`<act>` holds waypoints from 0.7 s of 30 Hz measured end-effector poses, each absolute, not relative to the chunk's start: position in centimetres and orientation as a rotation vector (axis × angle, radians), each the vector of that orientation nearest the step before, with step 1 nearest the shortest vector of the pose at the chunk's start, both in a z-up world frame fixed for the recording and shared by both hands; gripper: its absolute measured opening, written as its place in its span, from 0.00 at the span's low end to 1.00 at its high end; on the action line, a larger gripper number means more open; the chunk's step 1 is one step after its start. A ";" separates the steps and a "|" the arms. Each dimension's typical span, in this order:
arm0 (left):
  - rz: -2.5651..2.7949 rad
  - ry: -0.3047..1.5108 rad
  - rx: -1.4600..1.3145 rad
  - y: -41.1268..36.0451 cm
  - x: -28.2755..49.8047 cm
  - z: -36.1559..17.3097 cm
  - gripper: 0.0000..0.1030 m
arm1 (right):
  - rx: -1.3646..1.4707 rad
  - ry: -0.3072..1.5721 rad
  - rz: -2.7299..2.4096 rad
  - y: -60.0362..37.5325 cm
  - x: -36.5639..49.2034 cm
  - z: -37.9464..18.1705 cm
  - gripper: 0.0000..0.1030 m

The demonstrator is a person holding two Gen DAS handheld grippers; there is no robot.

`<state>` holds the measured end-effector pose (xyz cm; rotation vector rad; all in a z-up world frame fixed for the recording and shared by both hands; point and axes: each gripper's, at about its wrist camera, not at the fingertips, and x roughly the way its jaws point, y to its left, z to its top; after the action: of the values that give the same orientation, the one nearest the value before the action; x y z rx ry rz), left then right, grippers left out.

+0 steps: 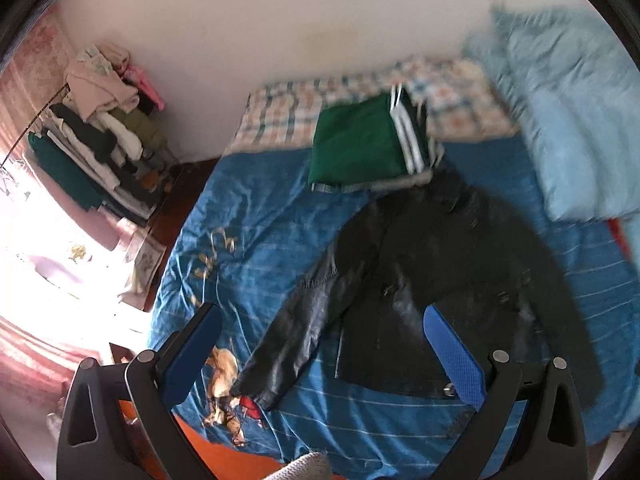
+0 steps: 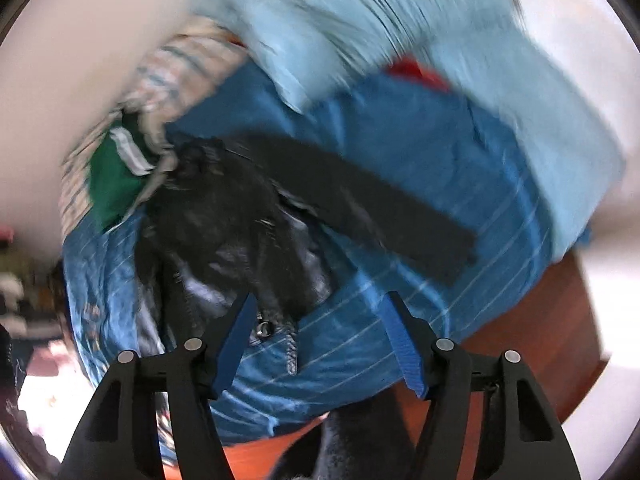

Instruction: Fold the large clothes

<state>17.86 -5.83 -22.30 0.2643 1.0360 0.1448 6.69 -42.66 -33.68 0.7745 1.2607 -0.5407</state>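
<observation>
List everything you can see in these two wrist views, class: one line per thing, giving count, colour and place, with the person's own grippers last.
Jacket: one, black, spread open on the bed, sleeves out to either side.
Folded clothes: one stack, green on top with white stripes, on the bed beyond the jacket's collar.
Bedspread: one, blue with thin pale lines, covering the bed.
Checked sheet: one, pink and blue plaid, far end of the bed by the wall.
Quilt: one, light blue, bunched along the bed's right side.
Clothes rack: one, loaded with mixed garments, far left by the wall.
Left gripper: one, black with blue pads, open above the jacket.
Right gripper: one, black with blue pads, open above the jacket's hem.
</observation>
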 end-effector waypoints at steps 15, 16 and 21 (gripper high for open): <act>0.301 1.317 0.291 -8.3 24.7 -47.7 1.00 | 1.710 0.817 -0.910 -55.7 -6.4 -68.8 0.68; 0.298 1.330 0.294 -8.5 24.8 -48.7 1.00 | 1.722 0.763 -0.920 -55.9 -6.6 -68.6 0.67; 0.245 1.346 0.294 -9.8 25.1 -50.9 1.00 | 1.629 0.602 -0.944 -58.0 -6.5 -67.3 0.62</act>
<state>25.08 -9.76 -50.89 0.2938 1.3457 0.2450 -6.49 -58.00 -67.25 1.6293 0.6017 -0.9438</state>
